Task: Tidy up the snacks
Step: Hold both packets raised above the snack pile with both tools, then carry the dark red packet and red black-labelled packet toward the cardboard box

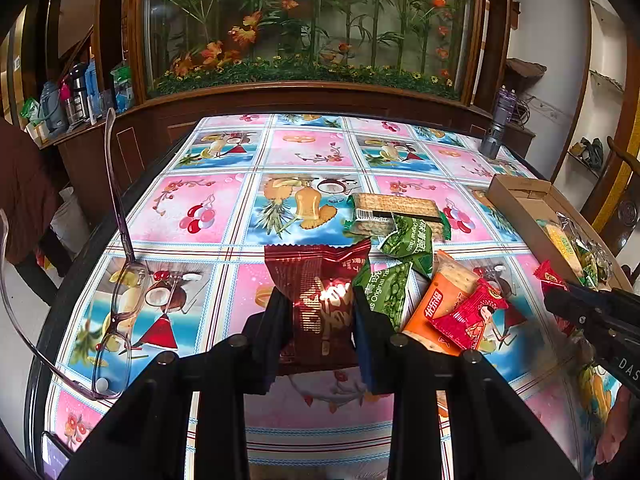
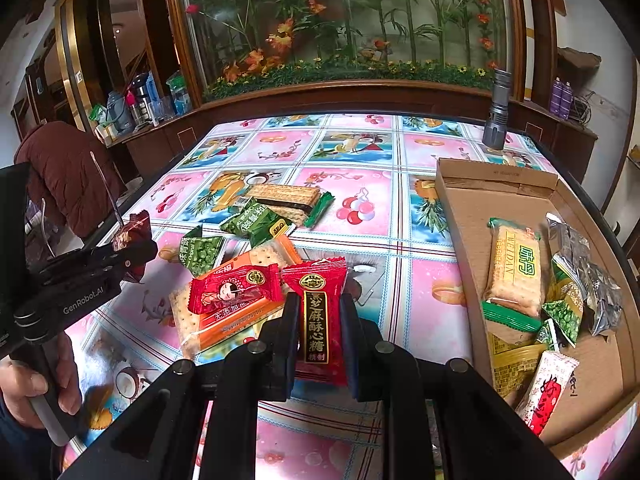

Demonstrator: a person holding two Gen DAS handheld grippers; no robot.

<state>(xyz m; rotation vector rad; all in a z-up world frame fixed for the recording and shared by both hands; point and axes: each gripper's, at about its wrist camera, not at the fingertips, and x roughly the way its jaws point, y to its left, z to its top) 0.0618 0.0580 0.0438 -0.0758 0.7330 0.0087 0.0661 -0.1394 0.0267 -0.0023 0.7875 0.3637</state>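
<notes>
On the table w/ the fruit-print cloth (image 2: 360, 152) I've got both grippers loaded rn. Left gripper (image 1: 322, 320) is clamped on a dark red foil snack pack (image 1: 320, 280), pads pressing both sides, pack sticking up & fwd past the tips. Right gripper (image 2: 320, 320) is squeezed tight on a bright red candy packet w/ a black-and-gold label (image 2: 318, 312), held upright btwn the fingers. Loose pile sits mid-table: another red candy (image 2: 234, 288) lying on an orange cracker pack (image 2: 240, 304), two green pea packs (image 2: 200, 252) just behind, and a green-wrapped biscuit sleeve (image 2: 286, 200) further back. Cardboard box (image 2: 472, 208) is off to the right side, already holding a yellow biscuit pack (image 2: 516, 268), some green pea packs, a silvery bag (image 2: 596, 284) & a white-and-red candy (image 2: 546, 392). Glasses (image 1: 120, 312) lie near the left table edge, grey flashlight (image 2: 496, 116) stands at the far right corner. A hand (image 2: 36, 388) shows on the left gripper's handle in the right cam.
</notes>
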